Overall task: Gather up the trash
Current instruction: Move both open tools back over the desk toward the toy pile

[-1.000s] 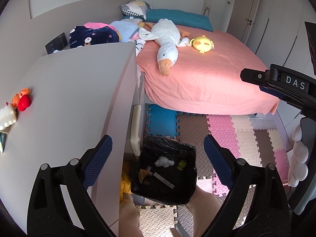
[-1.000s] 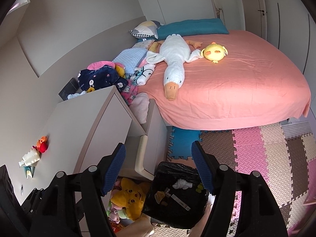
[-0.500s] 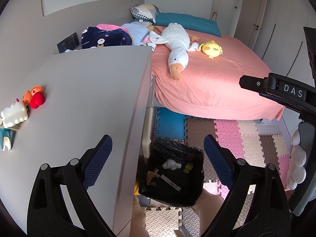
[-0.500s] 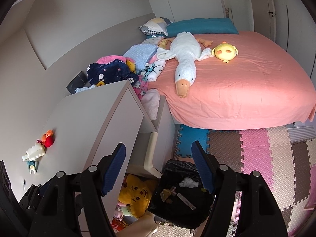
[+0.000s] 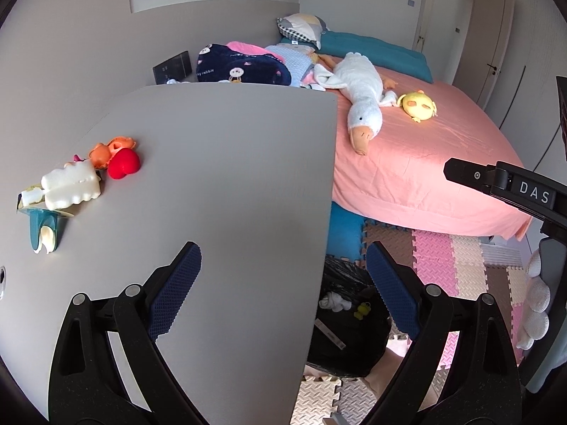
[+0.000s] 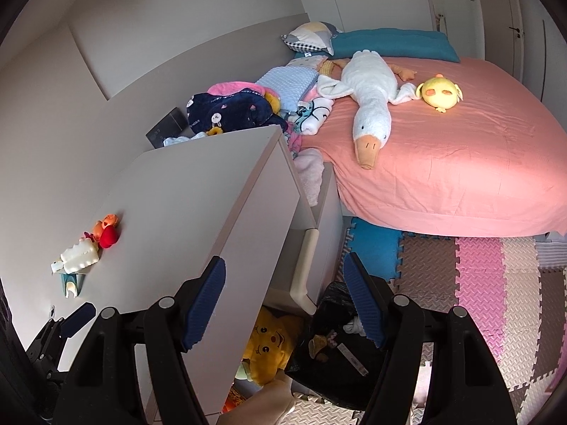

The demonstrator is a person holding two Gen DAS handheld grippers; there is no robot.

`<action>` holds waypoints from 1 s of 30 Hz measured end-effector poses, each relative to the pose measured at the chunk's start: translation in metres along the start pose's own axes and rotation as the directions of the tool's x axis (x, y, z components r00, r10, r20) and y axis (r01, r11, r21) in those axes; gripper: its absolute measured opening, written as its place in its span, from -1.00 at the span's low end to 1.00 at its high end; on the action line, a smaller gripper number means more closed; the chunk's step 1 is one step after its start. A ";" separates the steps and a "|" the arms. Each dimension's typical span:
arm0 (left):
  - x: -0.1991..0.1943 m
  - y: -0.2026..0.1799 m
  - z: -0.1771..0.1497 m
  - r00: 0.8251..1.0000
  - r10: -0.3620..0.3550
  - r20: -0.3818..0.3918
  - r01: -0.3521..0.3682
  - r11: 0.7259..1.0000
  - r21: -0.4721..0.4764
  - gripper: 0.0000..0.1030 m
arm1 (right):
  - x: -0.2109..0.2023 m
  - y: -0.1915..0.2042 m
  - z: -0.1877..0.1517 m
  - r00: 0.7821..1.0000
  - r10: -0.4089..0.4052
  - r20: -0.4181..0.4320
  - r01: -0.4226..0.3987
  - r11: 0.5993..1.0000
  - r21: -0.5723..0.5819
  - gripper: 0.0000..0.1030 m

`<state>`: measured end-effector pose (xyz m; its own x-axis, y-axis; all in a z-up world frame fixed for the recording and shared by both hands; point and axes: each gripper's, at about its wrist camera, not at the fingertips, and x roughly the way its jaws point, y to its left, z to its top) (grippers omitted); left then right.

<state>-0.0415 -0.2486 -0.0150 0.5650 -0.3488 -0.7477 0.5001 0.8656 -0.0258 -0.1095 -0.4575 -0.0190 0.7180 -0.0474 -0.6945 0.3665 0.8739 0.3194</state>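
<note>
A black trash bag (image 5: 349,322) stands on the floor beside the desk, holding a white crumpled piece, a small yellow bit and a paper strip; it also shows in the right wrist view (image 6: 336,350). My left gripper (image 5: 283,290) is open and empty, over the desk's right edge above the bag. My right gripper (image 6: 285,302) is open and empty, higher, above the desk edge and the bag. On the grey desk (image 5: 212,177) lie a white wavy block (image 5: 71,182), a red heart piece (image 5: 123,164), an orange piece (image 5: 110,147) and a teal piece (image 5: 44,228).
A pink bed (image 6: 460,163) carries a white goose plush (image 6: 370,106) and a yellow plush (image 6: 439,94). Clothes (image 6: 234,108) pile behind the desk. Foam mat tiles (image 6: 496,283) cover the floor. A yellow star plush (image 6: 269,343) sits under the desk.
Both grippers have shifted left and up toward the desk top. The desk objects have come further into the left view, and the bag has slid toward the lower edge. Both stay open.
</note>
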 end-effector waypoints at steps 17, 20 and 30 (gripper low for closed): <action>-0.015 0.088 -0.007 0.992 0.129 0.006 -0.128 0.986 -0.110 0.77 | 0.038 0.075 -0.002 0.995 0.088 -0.040 -0.091 0.993 -0.075 0.36; -0.017 0.105 -0.009 0.988 0.151 0.007 -0.149 0.979 -0.140 0.77 | 0.044 0.088 -0.002 0.994 0.099 -0.046 -0.103 0.991 -0.088 0.36; -0.021 0.162 -0.019 0.976 0.219 -0.015 -0.216 0.948 -0.234 0.77 | 0.070 0.132 -0.004 0.986 0.138 -0.095 -0.150 0.979 -0.138 0.36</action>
<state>0.0151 -0.0948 -0.0157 0.6505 -0.1456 -0.7454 0.1985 0.9799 -0.0181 -0.0131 -0.3431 -0.0285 0.7018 0.1196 -0.7022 0.1698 0.9293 0.3279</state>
